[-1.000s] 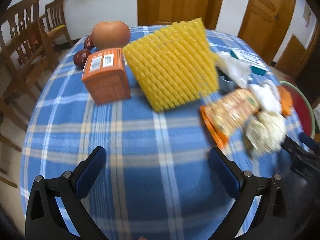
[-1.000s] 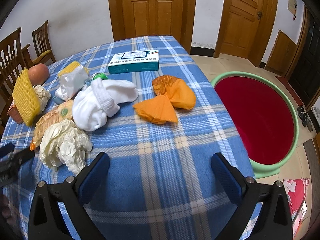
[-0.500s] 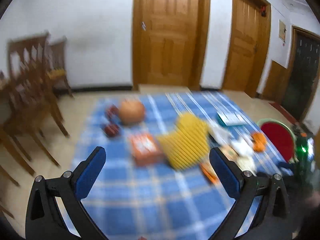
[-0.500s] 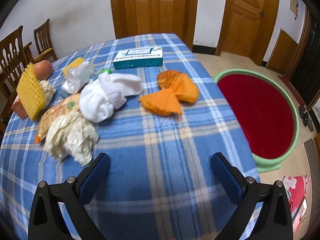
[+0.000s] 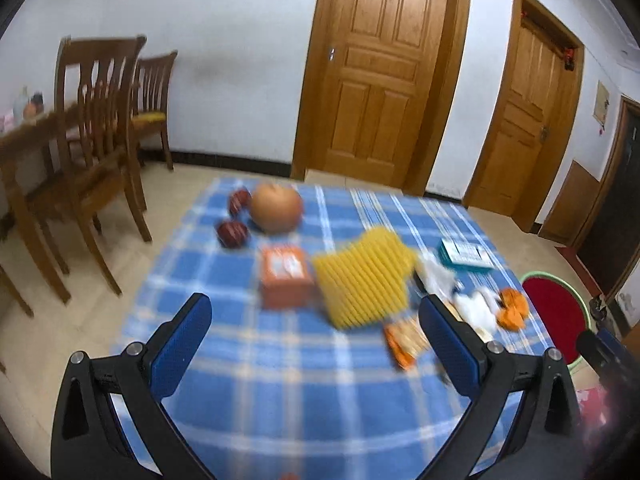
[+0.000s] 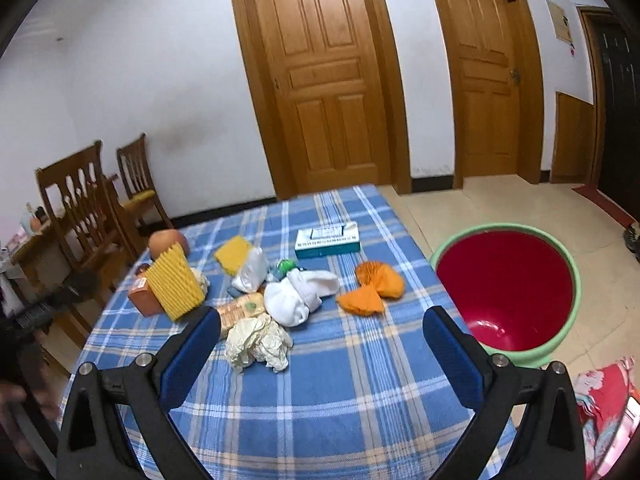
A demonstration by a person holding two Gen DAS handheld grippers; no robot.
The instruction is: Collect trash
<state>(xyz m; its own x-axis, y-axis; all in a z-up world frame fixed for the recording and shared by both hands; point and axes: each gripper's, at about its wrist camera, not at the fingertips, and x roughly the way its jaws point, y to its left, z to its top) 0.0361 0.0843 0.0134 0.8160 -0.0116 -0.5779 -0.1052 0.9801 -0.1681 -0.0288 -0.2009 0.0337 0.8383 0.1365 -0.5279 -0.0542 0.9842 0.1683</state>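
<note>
Trash lies on a blue plaid table [image 6: 340,392]: crumpled cream paper [image 6: 258,343], a white cloth wad [image 6: 298,298], orange foam pieces [image 6: 372,288], a snack wrapper [image 6: 240,308], a clear plastic bag [image 6: 251,271] and yellow foam netting [image 6: 174,284] [image 5: 362,278]. A red basin with a green rim [image 6: 506,286] stands on the floor to the right of the table. My right gripper [image 6: 318,356] is open and empty, held above the table's near side. My left gripper [image 5: 314,344] is open and empty, raised well back from the netting.
An orange box [image 5: 286,276], a large round fruit [image 5: 276,208] and two dark red fruits [image 5: 232,232] sit at the table's far left. A teal box [image 6: 327,242] lies at the back. Wooden chairs [image 5: 96,152] stand to the left. Doors line the far wall.
Both grippers have lifted and pulled back from the table, so the whole table and the room now show. Both stay open and empty. Nothing on the table has moved.
</note>
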